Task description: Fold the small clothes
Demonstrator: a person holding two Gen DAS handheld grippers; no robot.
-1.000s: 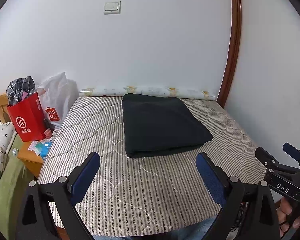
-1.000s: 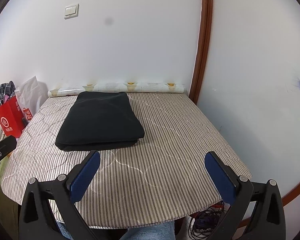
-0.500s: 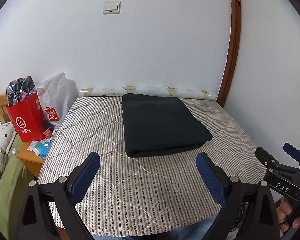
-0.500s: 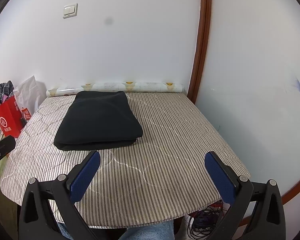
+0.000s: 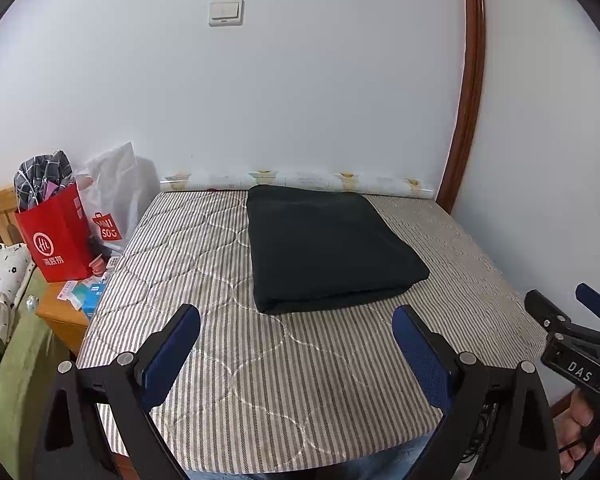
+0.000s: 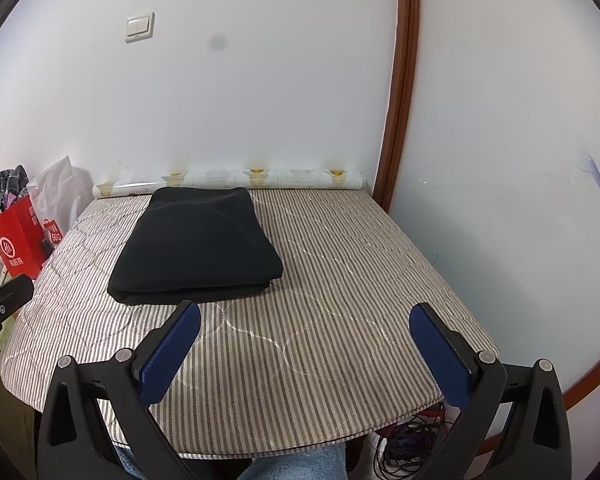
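A black garment lies folded into a flat rectangle on the striped quilted table cover, toward the back wall; it also shows in the right wrist view. My left gripper is open and empty, held above the front of the table, short of the garment's near edge. My right gripper is open and empty, to the right of the garment's near edge. The right gripper also shows at the right edge of the left wrist view.
A red paper bag and a white plastic bag stand on a wooden stand left of the table. A patterned roll lies along the back wall. A brown door frame stands at the right. Cables lie on the floor.
Both views have shifted slightly, with the garment a little lower in the right wrist view. The garment has not moved, and both grippers stay open.
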